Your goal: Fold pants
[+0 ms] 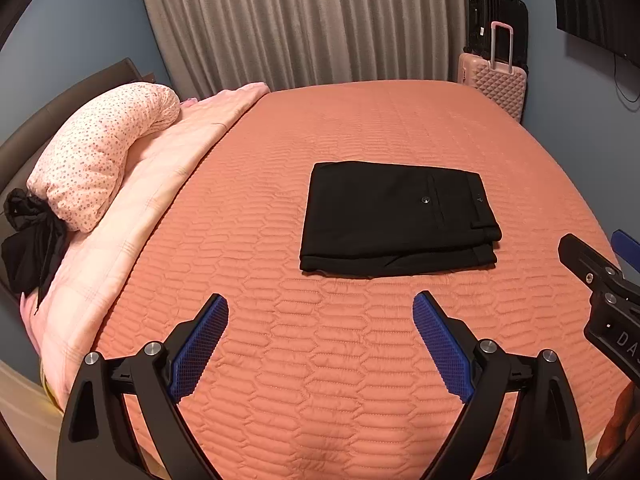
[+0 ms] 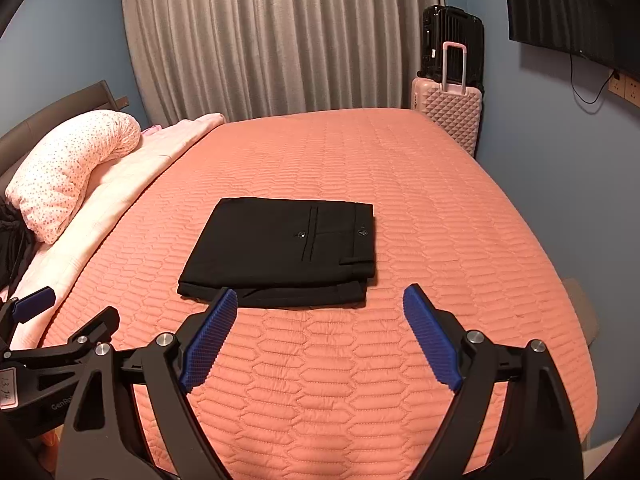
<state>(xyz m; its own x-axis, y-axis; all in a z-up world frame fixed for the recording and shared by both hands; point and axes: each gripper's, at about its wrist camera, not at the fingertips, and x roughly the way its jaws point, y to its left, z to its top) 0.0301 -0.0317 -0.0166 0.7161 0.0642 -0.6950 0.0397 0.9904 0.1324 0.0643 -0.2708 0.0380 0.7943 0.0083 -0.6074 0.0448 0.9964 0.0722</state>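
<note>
Black pants (image 1: 396,216) lie folded into a flat rectangle on the orange quilted bed (image 1: 320,360), back pocket button and waistband facing up on the right. They also show in the right wrist view (image 2: 280,252). My left gripper (image 1: 320,308) is open and empty, held above the bed a little in front of the pants. My right gripper (image 2: 320,300) is open and empty, just in front of the pants' near edge. Part of the right gripper shows at the right edge of the left wrist view (image 1: 600,280).
A dotted pink pillow (image 1: 100,152) and a pale pink blanket (image 1: 160,184) lie along the bed's left side, with a black garment (image 1: 28,248) beside them. A pink suitcase (image 2: 452,116) and a black suitcase (image 2: 452,36) stand at the far right corner by grey curtains.
</note>
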